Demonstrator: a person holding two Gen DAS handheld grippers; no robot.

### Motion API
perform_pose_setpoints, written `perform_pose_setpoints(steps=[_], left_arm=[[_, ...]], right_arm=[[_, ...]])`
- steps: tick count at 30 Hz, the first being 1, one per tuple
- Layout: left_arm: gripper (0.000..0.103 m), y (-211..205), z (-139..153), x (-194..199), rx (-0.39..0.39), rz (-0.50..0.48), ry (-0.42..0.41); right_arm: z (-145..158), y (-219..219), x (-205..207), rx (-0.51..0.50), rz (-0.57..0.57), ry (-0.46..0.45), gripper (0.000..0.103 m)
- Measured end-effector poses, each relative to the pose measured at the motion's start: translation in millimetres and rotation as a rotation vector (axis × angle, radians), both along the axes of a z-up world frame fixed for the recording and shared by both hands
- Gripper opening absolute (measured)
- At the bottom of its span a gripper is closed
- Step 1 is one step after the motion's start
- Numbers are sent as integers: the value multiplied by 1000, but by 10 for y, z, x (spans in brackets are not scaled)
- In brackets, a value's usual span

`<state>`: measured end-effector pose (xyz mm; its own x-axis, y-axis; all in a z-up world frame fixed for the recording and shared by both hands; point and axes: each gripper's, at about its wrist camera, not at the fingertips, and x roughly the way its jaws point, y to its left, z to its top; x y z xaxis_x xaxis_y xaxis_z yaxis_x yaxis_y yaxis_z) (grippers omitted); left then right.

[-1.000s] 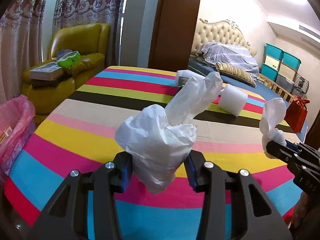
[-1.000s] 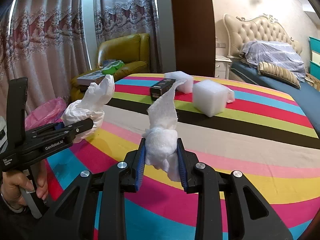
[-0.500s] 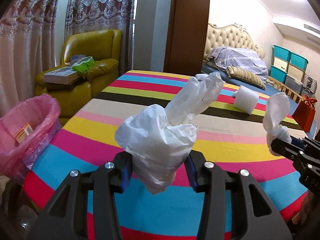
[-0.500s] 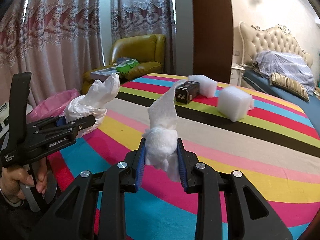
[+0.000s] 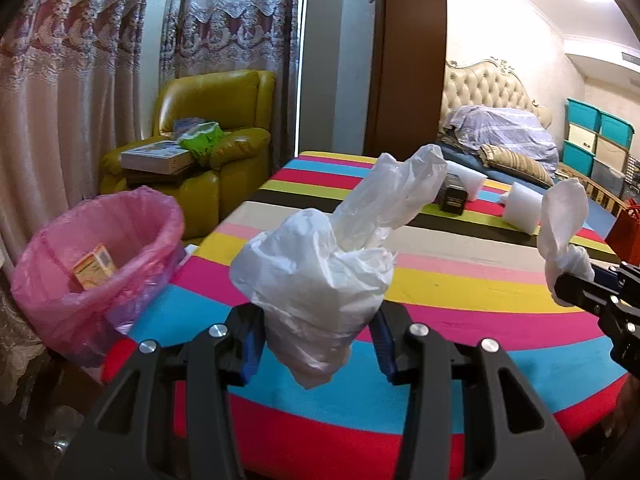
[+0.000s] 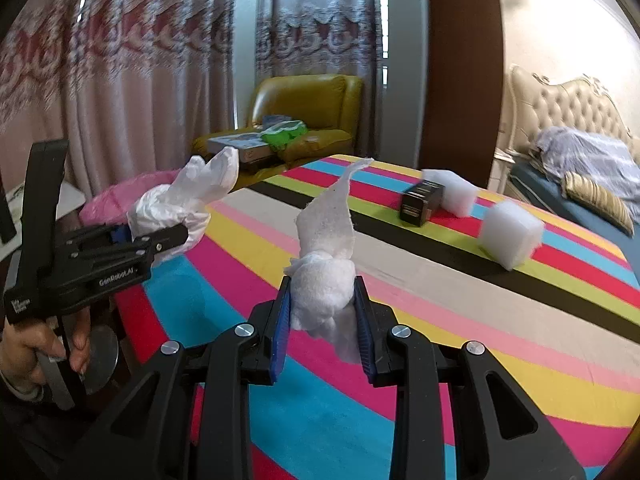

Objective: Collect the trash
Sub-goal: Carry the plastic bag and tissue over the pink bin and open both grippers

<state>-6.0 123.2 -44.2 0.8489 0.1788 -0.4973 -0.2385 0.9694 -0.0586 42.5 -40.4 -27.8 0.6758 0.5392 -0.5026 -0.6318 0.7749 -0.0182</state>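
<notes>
Plastic bag [image 5: 320, 280] crumpled, clamped in left gripper [image 5: 318, 340]; paper towel wad [image 6: 324, 280] pinched in right gripper [image 6: 322, 316], tail upright. Pink-lined bin [image 5: 96, 264] beside striped table's [image 5: 460, 280] left edge, nearer left gripper. Open air between. 2 foam blocks [image 6: 510, 236] and black box [image 6: 420, 202] far behind.

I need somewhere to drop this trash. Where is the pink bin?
In the left wrist view, the pink-lined bin stands on the floor at lower left, beside the striped table's corner and in front of the yellow armchair.
</notes>
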Motion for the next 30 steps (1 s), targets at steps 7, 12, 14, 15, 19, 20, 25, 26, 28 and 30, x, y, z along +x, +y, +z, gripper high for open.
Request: perform_pose_setpoints(steps=[7,12,14,15,19,20,25,26,28,30], left_arm=[[45,321,74,-203,24,77,-20],[45,678,164,-358,26,156,-29],[45,793,214,-402,28,186,-36],[45,881,247,-446,27,206,-44],[45,1150,335,-567,34,262,-47],[45,1213,343,-585,33,272,-46],[46,1630,348,-652,1,320,-16],[46,1688,349,-652,-2,324,-12],[47,1831,345,-674,2,354,-10],[47,1946,353,-705,-2,373,-18]], right_arm=[[10,367,-3,-43,88,-6,29],[43,714,-20,-60,176,-2,29],[64,846,-20,-68,200,-7,29],[83,934,-19,-71,216,-6,29],[149,1266,5,-74,281,5,29],[165,1365,12,-80,297,3,29],[264,1876,55,-102,374,7,29],[283,1946,73,-102,384,12,29],[323,2170,114,-104,415,28,29],[346,2369,152,-109,436,44,29]])
